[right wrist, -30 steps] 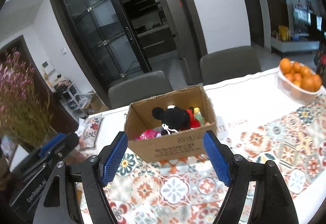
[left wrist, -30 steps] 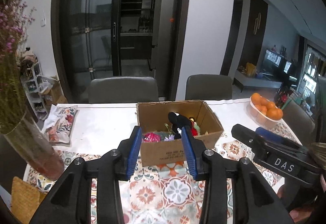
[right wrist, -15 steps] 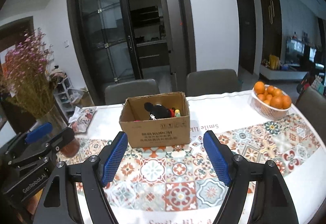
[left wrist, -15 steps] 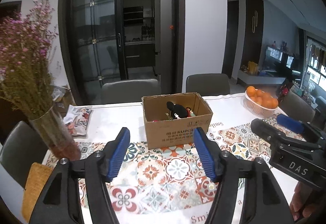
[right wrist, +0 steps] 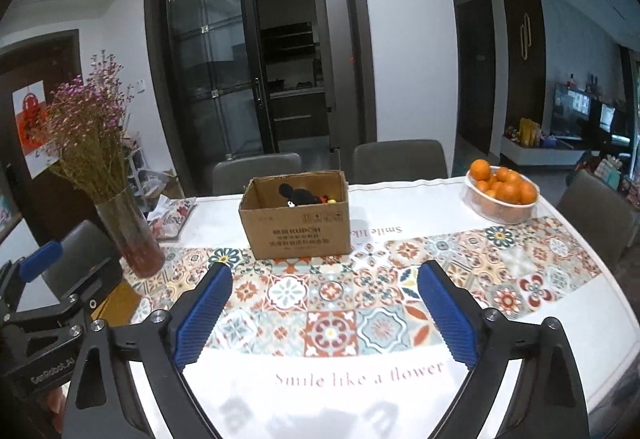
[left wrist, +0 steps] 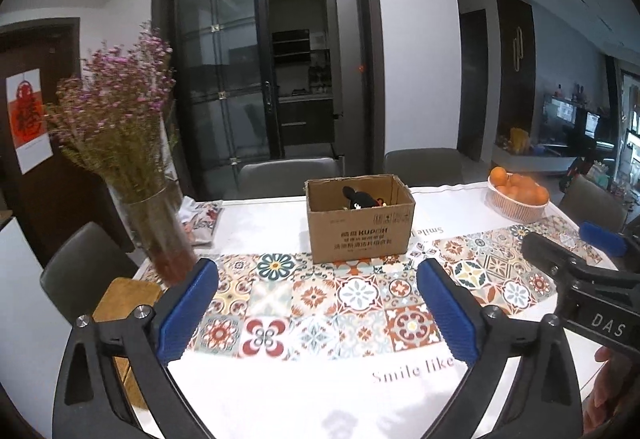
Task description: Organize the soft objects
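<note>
A brown cardboard box (left wrist: 360, 235) (right wrist: 298, 227) stands on the table's far middle. A black plush toy (left wrist: 358, 199) (right wrist: 298, 196) and other small soft toys lie inside it. My left gripper (left wrist: 318, 279) is open and empty, held well back from the box above the near table edge. My right gripper (right wrist: 324, 281) is open and empty too, also well back from the box. Each gripper shows at the edge of the other's view.
A glass vase of pink dried flowers (left wrist: 156, 227) (right wrist: 128, 235) stands at the left. A bowl of oranges (left wrist: 518, 199) (right wrist: 500, 195) sits at the right. A floral pouch (left wrist: 202, 219) lies far left. Grey chairs (right wrist: 400, 161) ring the table, which has a patterned cloth (right wrist: 332, 303).
Both grippers have pulled back and up from the box. The left gripper's jaws have opened wider. The box now looks smaller and farther off.
</note>
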`<state>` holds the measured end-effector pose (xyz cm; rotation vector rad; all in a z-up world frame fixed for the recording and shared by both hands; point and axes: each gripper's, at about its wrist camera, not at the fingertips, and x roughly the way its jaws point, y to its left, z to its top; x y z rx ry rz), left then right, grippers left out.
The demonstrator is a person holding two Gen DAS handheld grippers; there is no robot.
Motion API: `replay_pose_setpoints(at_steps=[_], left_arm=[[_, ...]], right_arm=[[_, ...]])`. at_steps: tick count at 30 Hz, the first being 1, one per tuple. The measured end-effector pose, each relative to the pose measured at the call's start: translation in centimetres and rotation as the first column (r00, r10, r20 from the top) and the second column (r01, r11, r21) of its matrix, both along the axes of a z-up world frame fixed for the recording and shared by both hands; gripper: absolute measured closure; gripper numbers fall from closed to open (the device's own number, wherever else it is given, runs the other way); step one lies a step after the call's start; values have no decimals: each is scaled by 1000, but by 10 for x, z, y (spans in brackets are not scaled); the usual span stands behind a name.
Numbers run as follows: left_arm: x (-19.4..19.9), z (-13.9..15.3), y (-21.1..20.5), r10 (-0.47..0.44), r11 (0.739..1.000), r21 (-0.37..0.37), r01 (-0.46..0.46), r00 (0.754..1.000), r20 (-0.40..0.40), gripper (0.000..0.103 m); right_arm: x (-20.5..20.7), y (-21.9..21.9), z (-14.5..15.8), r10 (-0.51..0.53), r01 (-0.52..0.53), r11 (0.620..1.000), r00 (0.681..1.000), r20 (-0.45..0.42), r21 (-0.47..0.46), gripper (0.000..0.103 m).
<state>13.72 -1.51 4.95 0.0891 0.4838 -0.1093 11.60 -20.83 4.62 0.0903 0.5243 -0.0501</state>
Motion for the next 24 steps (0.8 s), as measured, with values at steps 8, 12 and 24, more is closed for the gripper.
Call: replay_pose_setpoints(at_steps=[8, 12, 24], left_arm=[[-58, 2, -2, 13, 1000, 7, -13, 1000, 15, 0], [-84, 3, -2, 13, 1000, 18, -14, 999, 35, 0], [-137, 1, -10, 34, 998, 45, -37, 997, 65, 0]], right_arm=[[-58, 0, -2, 15, -15, 1000, 1000, 7, 2, 4], [-81, -3, -5, 20, -20, 1000, 1000, 7, 2, 4], [-123, -15, -11, 20, -20, 1000, 1000, -9, 10, 4]])
